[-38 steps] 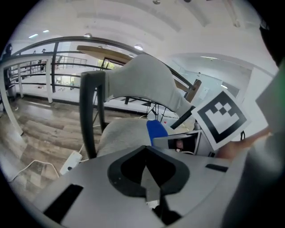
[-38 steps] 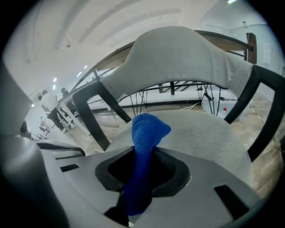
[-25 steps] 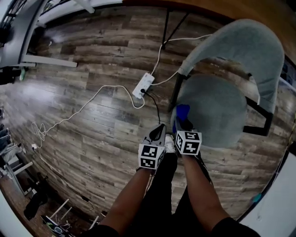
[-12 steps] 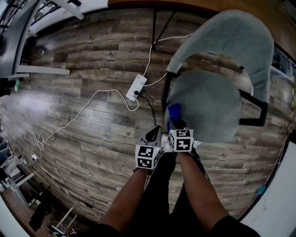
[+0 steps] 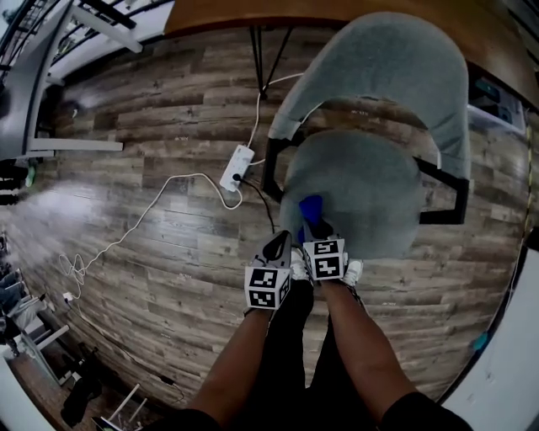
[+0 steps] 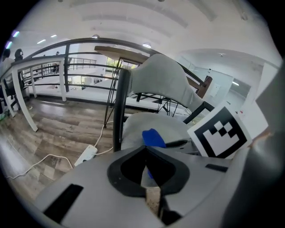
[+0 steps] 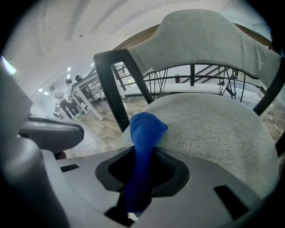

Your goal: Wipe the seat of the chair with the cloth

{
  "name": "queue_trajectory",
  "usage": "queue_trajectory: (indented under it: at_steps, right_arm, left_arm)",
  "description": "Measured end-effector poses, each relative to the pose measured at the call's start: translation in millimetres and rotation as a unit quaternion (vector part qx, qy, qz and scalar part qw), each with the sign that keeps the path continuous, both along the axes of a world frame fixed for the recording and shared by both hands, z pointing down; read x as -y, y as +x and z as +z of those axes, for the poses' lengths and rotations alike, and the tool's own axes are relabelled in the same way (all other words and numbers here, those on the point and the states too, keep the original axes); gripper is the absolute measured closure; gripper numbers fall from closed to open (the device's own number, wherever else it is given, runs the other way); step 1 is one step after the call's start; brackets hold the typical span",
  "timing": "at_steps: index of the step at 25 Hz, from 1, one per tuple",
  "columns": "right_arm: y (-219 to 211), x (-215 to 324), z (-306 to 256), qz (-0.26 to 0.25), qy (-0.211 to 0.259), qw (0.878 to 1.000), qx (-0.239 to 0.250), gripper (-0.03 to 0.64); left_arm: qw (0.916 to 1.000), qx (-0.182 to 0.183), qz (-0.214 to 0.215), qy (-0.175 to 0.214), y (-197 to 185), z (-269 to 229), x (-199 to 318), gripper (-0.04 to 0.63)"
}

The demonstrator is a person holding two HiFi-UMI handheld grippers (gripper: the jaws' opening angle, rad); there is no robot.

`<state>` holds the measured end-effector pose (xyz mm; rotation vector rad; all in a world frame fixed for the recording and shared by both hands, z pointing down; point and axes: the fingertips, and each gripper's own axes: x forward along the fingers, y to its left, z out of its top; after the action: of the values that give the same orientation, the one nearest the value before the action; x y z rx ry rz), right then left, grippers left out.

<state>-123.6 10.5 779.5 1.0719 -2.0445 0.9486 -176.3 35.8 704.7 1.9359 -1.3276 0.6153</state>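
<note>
A grey upholstered chair with a round seat [image 5: 354,189] and curved backrest [image 5: 396,63] stands on black legs just ahead of me. My right gripper [image 5: 315,226] is shut on a blue cloth [image 7: 144,133], whose free end [image 5: 311,206] sits at the near left edge of the seat [image 7: 213,129]. My left gripper [image 5: 278,247] hangs just left of the right one, beside the seat's edge, jaws shut with nothing between them. In the left gripper view the blue cloth [image 6: 153,137] shows ahead on the seat [image 6: 151,124].
A white power strip [image 5: 235,167] with white and black cables lies on the wood floor left of the chair. A wooden table edge [image 5: 253,13] runs along the top. White desk frames [image 5: 63,145] stand far left. A person's legs [image 5: 307,353] are below the grippers.
Both grippers and the cloth have come closer to the chair; the cloth's end now lies further over the seat's near left edge. The chair sits more central in the head view.
</note>
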Motion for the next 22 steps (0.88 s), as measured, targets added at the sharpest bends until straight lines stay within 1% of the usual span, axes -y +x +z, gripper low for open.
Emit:
queue_trajectory:
  at_steps: [5,11,15,22]
  right_arm:
    - [29,3,0,0.003,0.013,1.0,0.005,0.52]
    - [65,0,3,0.015,0.015,1.0,-0.01,0.52]
    - [83,-4,-1,0.023,0.003,1.0,-0.012,0.52]
    - [120,-7,0,0.033,0.011,0.999,-0.017,0.52]
  left_arm:
    - [0.9999,-0.002,0.013,-0.002,31,2,-3,0.591]
    - [0.9994,-0.015,0.029,0.005,73,-2,-6,0.591]
    - [0.9991,-0.015,0.04,0.003,90,-1,-9,0.591]
    - [0.9977,-0.022,0.064,0.005,118,-1,-17,0.591]
